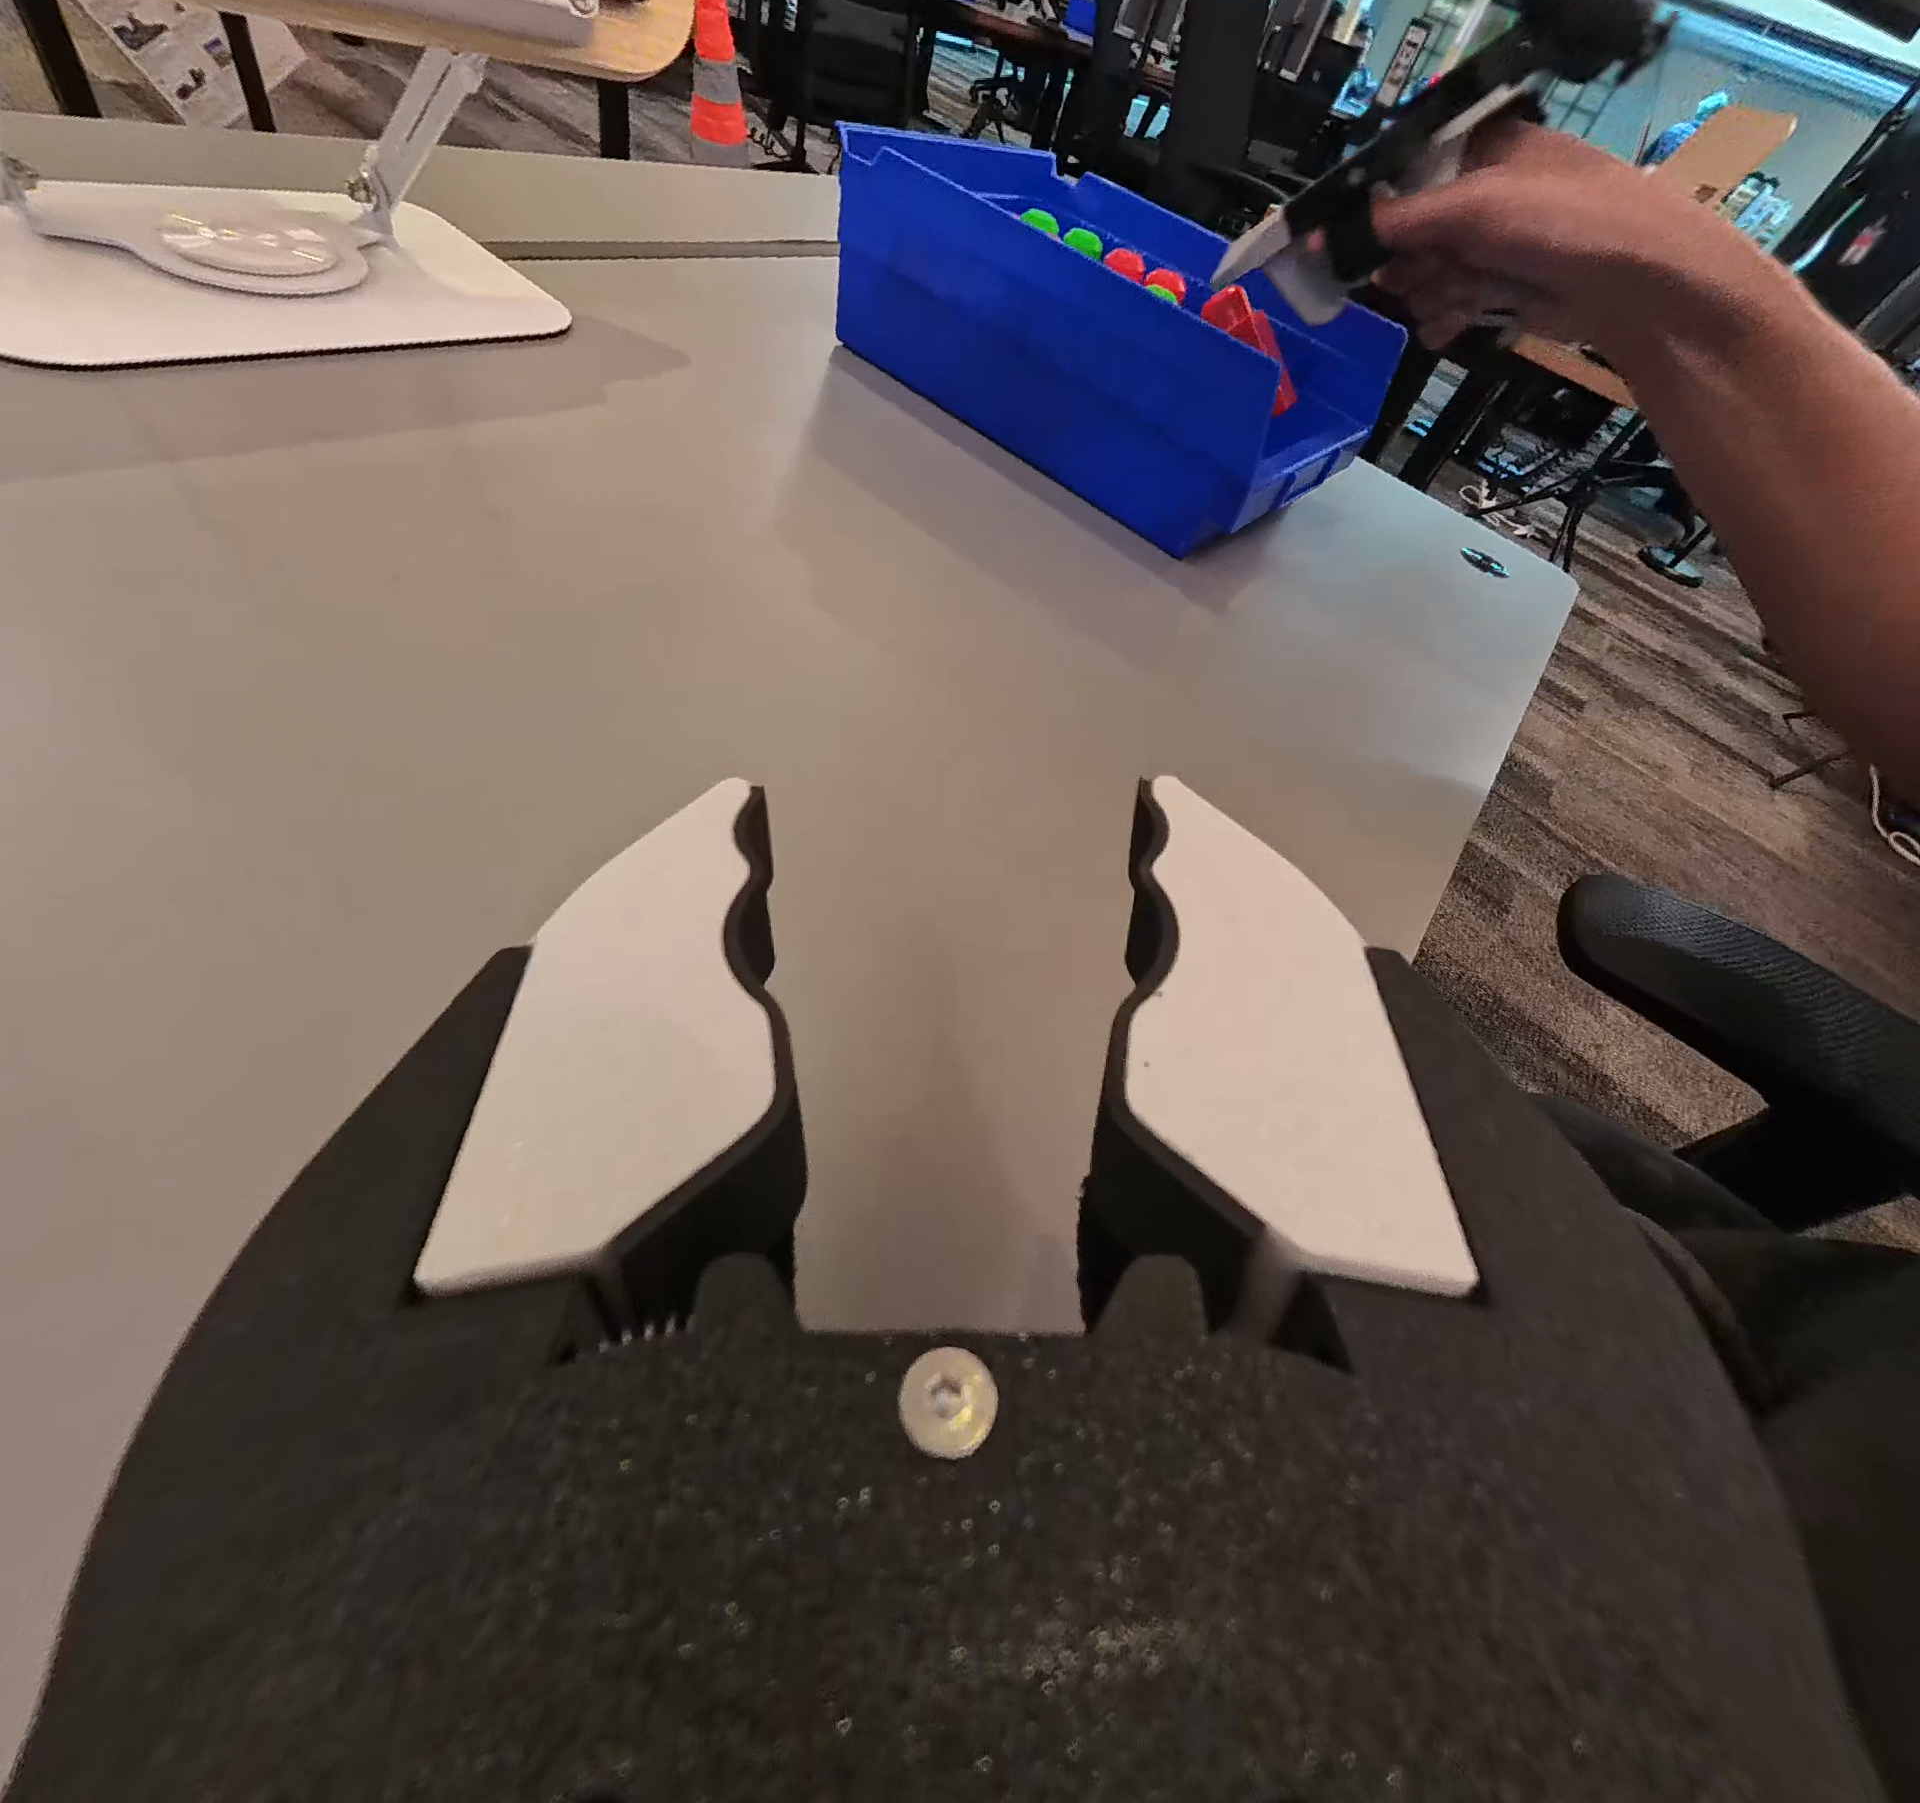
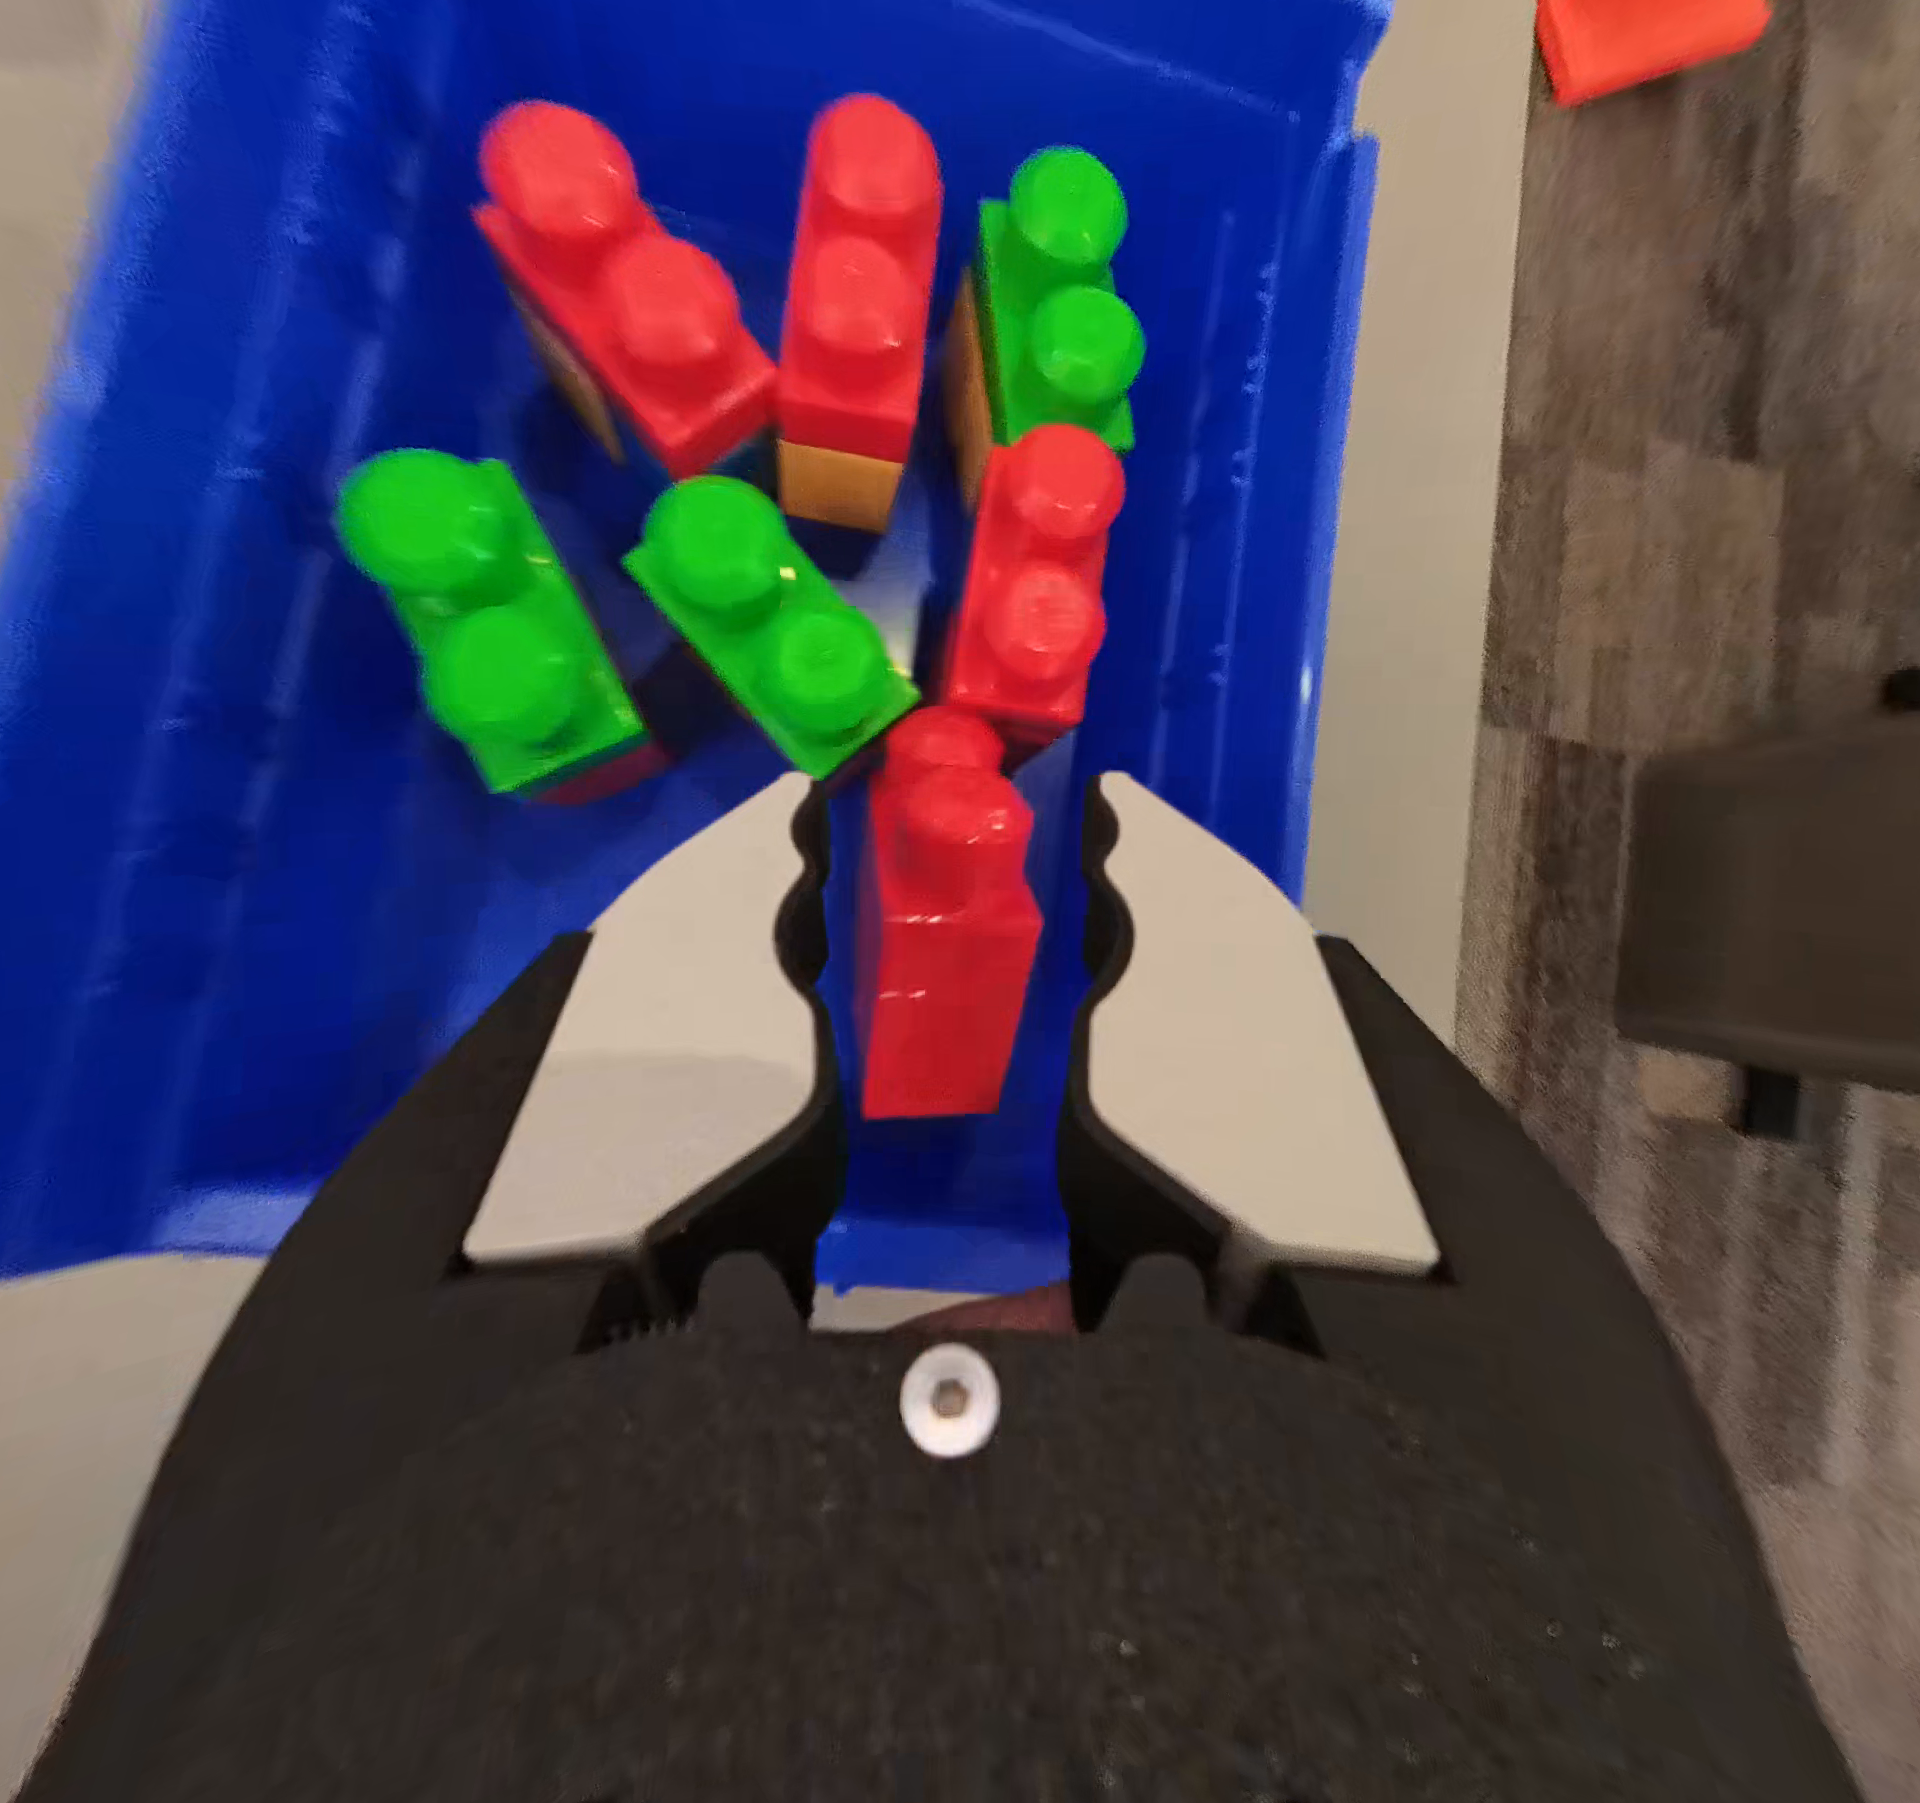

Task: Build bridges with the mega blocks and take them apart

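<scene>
Red, rigid, likely light block is sitting between the spread right claw fingers, best pinched across flat sides.

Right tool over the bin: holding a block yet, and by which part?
Nothing is held yet. The right tool is open, straddling an upright red plastic block in the blue plastic bin, pads apart from its sides. The left tool is open and empty.

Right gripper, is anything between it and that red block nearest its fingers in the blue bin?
Nothing visible. The right gripper is open, and the nearest red block already sits between its fingers with blue bin showing on either side. A green block lies close by the left fingertip, beside the path, not across it.
</scene>
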`<state>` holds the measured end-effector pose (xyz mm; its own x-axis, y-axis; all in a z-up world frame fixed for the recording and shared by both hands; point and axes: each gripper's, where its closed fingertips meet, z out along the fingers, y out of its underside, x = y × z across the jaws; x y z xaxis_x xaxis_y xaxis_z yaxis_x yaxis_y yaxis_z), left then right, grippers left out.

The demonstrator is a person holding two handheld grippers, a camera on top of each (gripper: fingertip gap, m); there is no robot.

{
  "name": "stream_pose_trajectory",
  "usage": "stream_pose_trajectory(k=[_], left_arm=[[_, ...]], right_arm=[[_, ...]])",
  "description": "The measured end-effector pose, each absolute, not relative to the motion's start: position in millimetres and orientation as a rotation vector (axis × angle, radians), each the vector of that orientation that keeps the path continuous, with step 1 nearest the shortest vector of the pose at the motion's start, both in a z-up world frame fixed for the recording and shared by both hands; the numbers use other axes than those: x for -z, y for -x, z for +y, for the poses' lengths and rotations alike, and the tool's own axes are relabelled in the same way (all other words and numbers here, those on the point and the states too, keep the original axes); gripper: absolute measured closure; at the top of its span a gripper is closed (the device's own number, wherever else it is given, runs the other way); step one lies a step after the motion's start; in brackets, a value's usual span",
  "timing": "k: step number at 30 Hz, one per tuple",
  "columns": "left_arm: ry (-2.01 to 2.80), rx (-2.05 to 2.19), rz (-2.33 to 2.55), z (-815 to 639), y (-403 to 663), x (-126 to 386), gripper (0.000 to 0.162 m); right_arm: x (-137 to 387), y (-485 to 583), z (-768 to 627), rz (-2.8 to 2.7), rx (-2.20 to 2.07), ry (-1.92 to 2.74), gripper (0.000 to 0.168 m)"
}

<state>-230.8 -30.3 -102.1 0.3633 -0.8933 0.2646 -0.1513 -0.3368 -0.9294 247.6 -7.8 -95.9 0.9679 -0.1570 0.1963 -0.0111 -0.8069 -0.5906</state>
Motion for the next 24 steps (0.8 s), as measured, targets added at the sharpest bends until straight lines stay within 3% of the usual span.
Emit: stream_pose_trajectory(k=[4,10,15,20,21,23,24], left_arm=[[1.731,1.049,0.957,-34,226,99,0.096],[1.719,1.021,0.986,-37,226,104,0.097],[1.714,1.041,0.995,-39,223,105,0.097],[1.693,1.036,1.011,-41,220,101,0.098],[1.692,1.035,1.013,-41,219,100,0.098],[1.693,1.042,1.014,-42,218,100,0.098],[1.694,1.05,1.015,-43,217,101,0.098]], right_arm=[[113,-257,-10,0.101,0.322,2.565,0.143],[103,-255,-39,0.151,0.343,2.384,0.145],[65,-265,-30,0.178,0.344,2.045,0.146],[104,-267,-35,0.15,0.425,2.069,0.146],[107,-264,-40,0.134,0.447,2.091,0.167],[106,-261,-46,0.133,0.482,2.098,0.168],[109,-257,-48,0.132,0.45,2.128,0.157]])
